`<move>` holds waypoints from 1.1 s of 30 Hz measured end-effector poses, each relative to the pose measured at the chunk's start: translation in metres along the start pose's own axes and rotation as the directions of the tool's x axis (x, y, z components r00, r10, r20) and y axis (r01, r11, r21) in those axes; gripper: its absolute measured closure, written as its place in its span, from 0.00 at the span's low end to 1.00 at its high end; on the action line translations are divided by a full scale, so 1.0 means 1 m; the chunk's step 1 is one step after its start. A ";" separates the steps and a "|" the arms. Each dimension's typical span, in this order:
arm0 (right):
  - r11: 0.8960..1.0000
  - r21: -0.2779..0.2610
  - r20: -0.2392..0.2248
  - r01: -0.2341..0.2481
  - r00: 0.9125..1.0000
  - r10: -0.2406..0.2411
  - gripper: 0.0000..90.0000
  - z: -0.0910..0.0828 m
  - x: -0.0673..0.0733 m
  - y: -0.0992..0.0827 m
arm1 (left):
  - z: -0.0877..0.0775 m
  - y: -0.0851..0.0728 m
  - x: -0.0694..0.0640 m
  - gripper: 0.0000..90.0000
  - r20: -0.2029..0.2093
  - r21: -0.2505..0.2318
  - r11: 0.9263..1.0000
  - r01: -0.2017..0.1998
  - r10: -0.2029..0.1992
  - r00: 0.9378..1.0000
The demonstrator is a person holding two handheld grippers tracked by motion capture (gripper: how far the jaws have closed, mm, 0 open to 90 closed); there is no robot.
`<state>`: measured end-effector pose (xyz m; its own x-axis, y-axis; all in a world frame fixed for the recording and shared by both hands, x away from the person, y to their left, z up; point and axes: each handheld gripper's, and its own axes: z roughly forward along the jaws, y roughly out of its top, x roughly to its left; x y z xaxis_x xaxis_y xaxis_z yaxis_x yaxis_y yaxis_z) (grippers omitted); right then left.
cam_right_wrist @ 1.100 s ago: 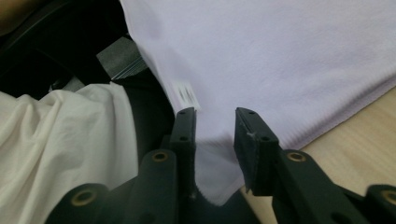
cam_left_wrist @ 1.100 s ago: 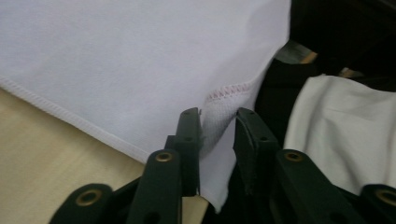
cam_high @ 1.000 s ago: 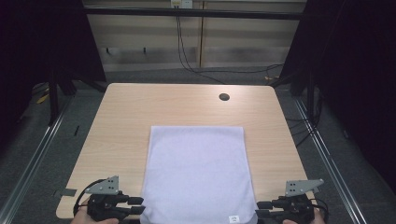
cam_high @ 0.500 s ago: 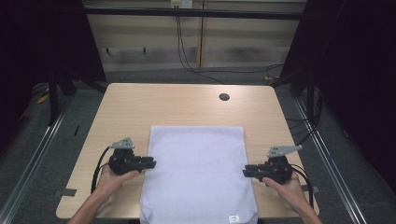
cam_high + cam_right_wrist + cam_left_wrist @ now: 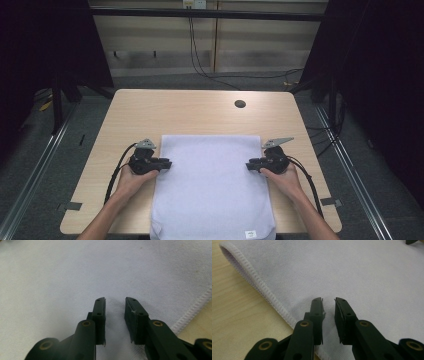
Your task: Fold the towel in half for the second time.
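White towel (image 5: 212, 185) flat on tabletop (image 5: 200, 112); both hands moved up from frame bottom to its side edges. Left tongs (image 5: 328, 302) just been narrowing, right tongs (image 5: 115, 302) apart; nothing pinched yet, grab imminent.

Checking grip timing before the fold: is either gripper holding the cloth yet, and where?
Nothing is held: both grippers' jaws stand apart over the white cloth, left gripper closing, right gripper too.

A lab recording bay: black curtains (image 5: 45, 45), floor rails (image 5: 37, 165), trailing wall cables (image 5: 200, 55), bare workbench (image 5: 185, 110).
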<state>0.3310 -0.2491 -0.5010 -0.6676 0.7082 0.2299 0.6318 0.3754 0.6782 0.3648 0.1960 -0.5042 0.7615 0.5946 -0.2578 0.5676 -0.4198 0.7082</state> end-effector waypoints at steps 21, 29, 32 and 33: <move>0.997 0.068 -0.074 0.018 0.997 -0.013 0.84 -0.032 0.049 -0.041 | -0.033 -0.039 -0.055 0.88 0.099 0.097 0.990 -0.099 0.089 0.991; 0.996 0.077 -0.094 0.036 0.995 -0.029 0.74 -0.042 0.062 -0.044 | -0.045 -0.039 -0.060 0.71 0.110 0.104 0.990 -0.101 0.089 0.990; 1.000 0.006 -0.065 0.023 0.998 -0.023 0.73 -0.047 0.048 -0.028 | -0.046 -0.025 -0.049 0.70 0.100 0.051 0.996 -0.075 0.069 0.993; 0.999 -0.009 -0.047 0.034 0.998 -0.034 0.73 -0.049 0.042 -0.021 | -0.045 -0.018 -0.043 0.70 0.081 0.043 0.997 -0.071 0.067 0.994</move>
<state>0.2701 -0.2561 -0.4716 -0.7063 0.6662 0.2392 0.6054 0.3935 0.6918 0.3082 0.2087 -0.4764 0.8208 0.5077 -0.2617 0.5250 -0.4900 0.6959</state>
